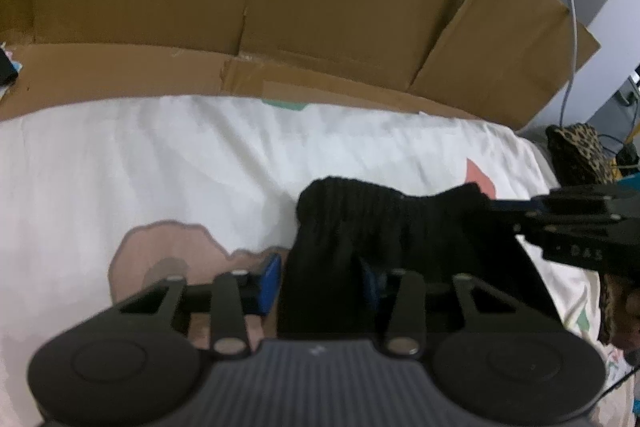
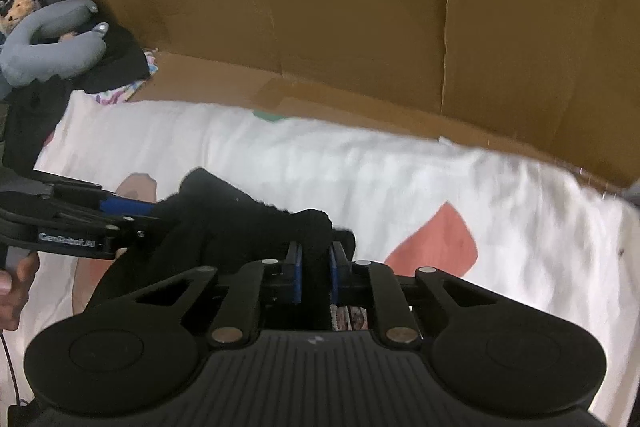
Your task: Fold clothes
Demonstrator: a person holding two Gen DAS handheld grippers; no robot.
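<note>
Pinching the black knit garment (image 1: 360, 227) at its left end in my left gripper (image 1: 320, 279) and at its right end in my right gripper (image 2: 314, 267), I hold it stretched above the white sheet (image 1: 160, 155), presumably to straighten it for folding.

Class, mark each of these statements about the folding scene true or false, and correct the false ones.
1. Both grippers grip the black knit garment. True.
2. The garment lies flat and folded on the sheet. False: it is held up between the left gripper and right gripper.
3. Cardboard stands behind the sheet. True.
4. The sheet is plain white. False: it carries pink and green shapes.
</note>
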